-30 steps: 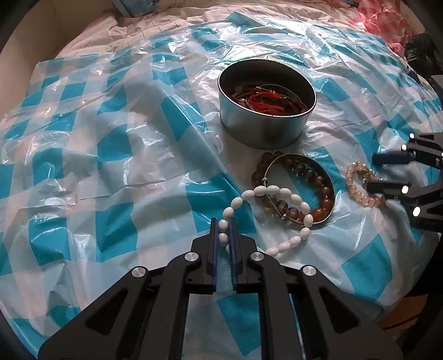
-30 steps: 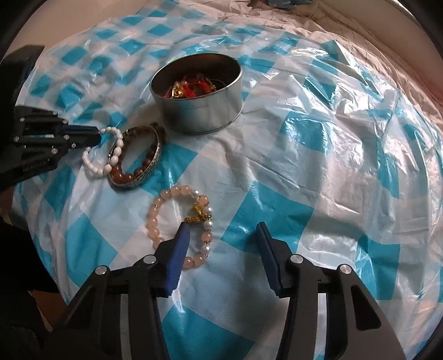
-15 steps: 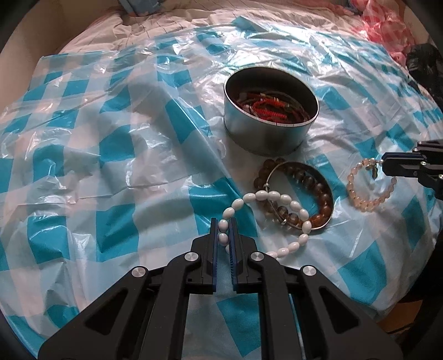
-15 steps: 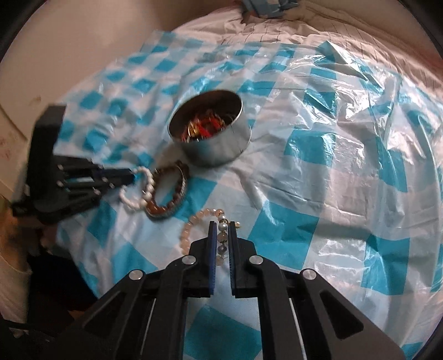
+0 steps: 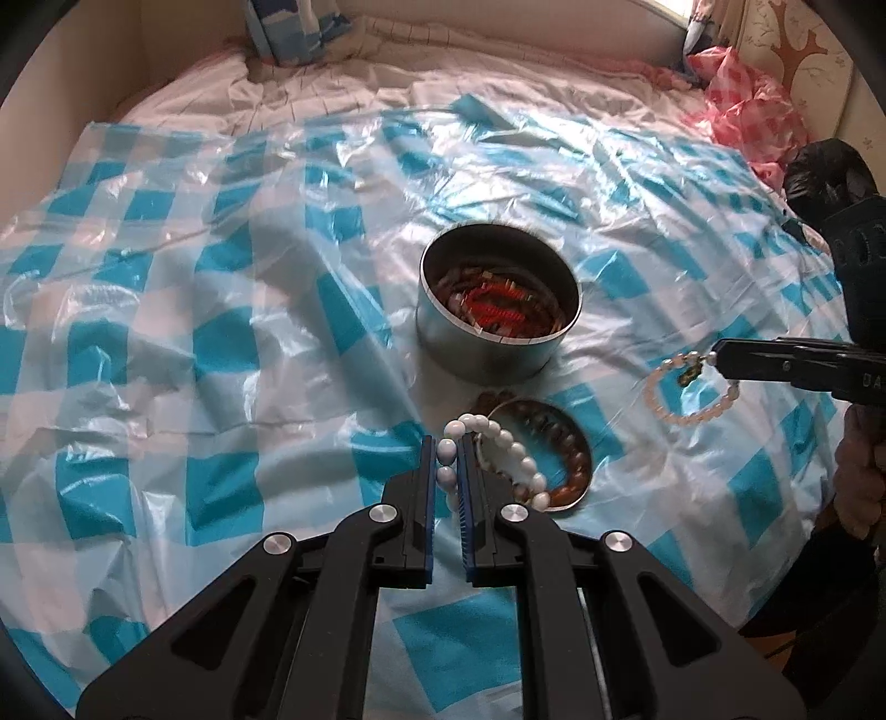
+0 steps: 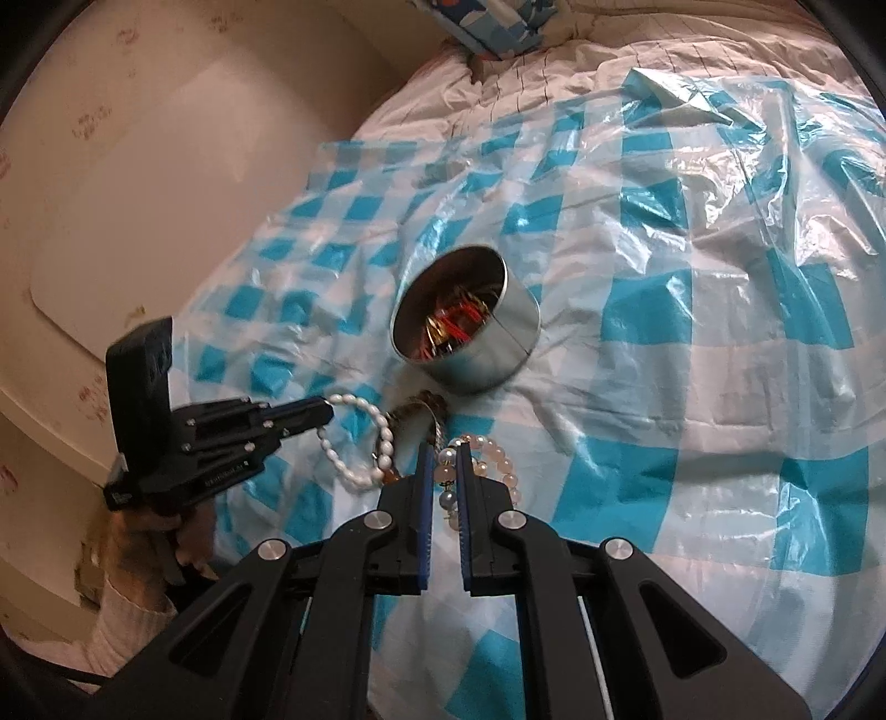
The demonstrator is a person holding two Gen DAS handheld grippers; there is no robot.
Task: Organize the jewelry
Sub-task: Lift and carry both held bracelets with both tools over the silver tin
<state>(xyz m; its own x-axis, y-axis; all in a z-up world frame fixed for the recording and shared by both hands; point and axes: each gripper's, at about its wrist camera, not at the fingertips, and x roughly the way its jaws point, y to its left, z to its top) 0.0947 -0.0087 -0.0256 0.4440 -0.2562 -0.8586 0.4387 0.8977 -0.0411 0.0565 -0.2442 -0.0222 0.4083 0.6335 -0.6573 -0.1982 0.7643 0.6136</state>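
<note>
Brown bracelet (image 5: pixel 559 459) shows only leftward; each gripper (image 5: pixel 447 462) (image 6: pixel 444 471) pinches beads: white bracelet (image 5: pixel 509 443), pink bracelet (image 6: pixel 498 462).

Location: bedroom in a private home.

Work surface is a bed (image 5: pixel 498 83) with a wrinkled pale sheet printed in thin grid lines, partly covered by a crinkled blue-and-white checked plastic sheet (image 5: pixel 221 343). A blue-and-white patterned pillow (image 5: pixel 293 27) lies at the far edge. A cream padded headboard panel (image 6: pixel 166 183) borders one side; crumpled pink checked fabric (image 5: pixel 742 94) occupies the far corner.
</note>
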